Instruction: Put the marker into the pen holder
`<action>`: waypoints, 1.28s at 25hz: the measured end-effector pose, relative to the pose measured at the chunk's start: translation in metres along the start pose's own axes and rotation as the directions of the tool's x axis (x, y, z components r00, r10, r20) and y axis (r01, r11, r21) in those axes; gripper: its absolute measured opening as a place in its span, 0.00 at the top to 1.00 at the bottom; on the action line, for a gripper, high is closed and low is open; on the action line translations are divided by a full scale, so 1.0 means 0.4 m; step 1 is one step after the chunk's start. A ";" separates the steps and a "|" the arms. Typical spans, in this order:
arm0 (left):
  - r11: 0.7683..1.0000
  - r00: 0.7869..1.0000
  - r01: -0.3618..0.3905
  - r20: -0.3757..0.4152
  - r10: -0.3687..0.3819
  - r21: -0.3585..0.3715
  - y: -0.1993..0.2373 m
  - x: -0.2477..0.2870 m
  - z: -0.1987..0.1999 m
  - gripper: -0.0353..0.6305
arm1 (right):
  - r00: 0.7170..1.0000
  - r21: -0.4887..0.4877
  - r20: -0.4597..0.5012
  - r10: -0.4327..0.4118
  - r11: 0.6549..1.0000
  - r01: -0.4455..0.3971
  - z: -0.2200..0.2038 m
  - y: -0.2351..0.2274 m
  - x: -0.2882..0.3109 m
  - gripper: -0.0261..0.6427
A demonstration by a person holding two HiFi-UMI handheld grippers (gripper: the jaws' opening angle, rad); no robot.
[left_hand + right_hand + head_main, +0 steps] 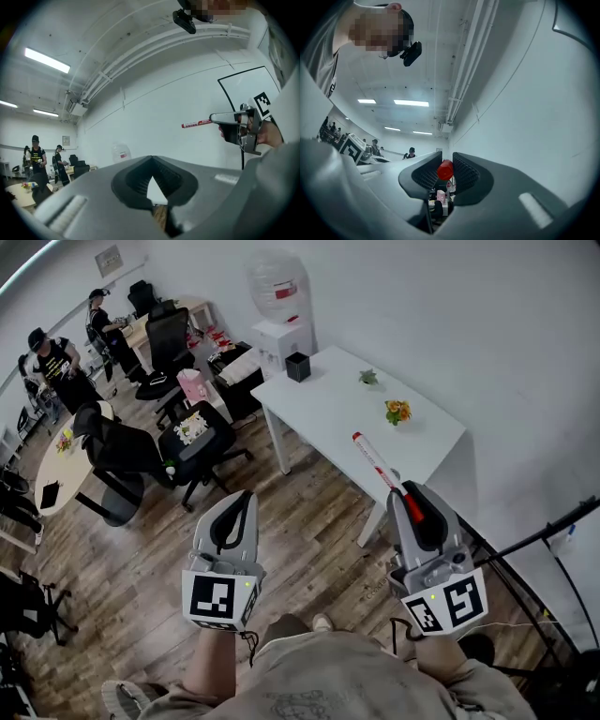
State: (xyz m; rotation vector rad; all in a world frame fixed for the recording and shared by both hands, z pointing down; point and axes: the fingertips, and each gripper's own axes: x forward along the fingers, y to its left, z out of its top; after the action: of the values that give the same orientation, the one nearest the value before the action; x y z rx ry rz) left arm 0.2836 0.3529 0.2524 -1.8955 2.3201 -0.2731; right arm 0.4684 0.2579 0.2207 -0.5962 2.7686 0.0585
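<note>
Clearly the marker (377, 463) is ours: it sits clamped in the right gripper (409, 493), its white barrel sticking out ahead of the jaws and slanting over the near edge of the white table (319, 413), held up in the air and not touching the top. From the right gripper view we see its red end (445, 170) pinched between the two ribbed pads, which press on it from either side. The pen holder (298, 366), a small black cup, stands at the far corner of the table, well apart from the marker's tip. Between the two lie an orange flower sprig (397, 411) and a small green plant (368, 377). Our left gripper (238, 501) hangs over the wooden floor (309, 531) beside the table, its jaws closed tip to tip with nothing between them. Beyond the table stands a water dispenser (278, 306), and black office chairs (192, 442) crowd the room to the left.
</note>
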 end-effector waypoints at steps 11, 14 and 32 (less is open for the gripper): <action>0.999 0.999 -0.042 -0.008 0.043 0.021 0.028 -0.007 -0.021 0.95 | 0.997 0.004 -0.078 0.024 1.000 -0.023 -0.068 -0.001 0.019 0.81; 0.999 0.999 -0.040 -0.015 0.041 0.019 0.048 0.008 -0.033 0.95 | 0.996 0.014 -0.081 0.020 1.000 -0.019 -0.079 -0.010 0.044 0.81; 1.000 0.999 0.019 -0.034 -0.020 -0.016 0.296 0.255 -0.146 0.95 | 0.984 -0.028 -0.178 0.003 1.000 -0.008 -0.242 -0.028 0.373 0.81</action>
State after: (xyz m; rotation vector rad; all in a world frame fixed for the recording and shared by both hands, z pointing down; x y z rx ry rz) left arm 0.1374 0.2793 0.2840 -1.9365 2.3330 -0.2929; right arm 0.3156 0.1786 0.2676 -0.6292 2.9465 0.0479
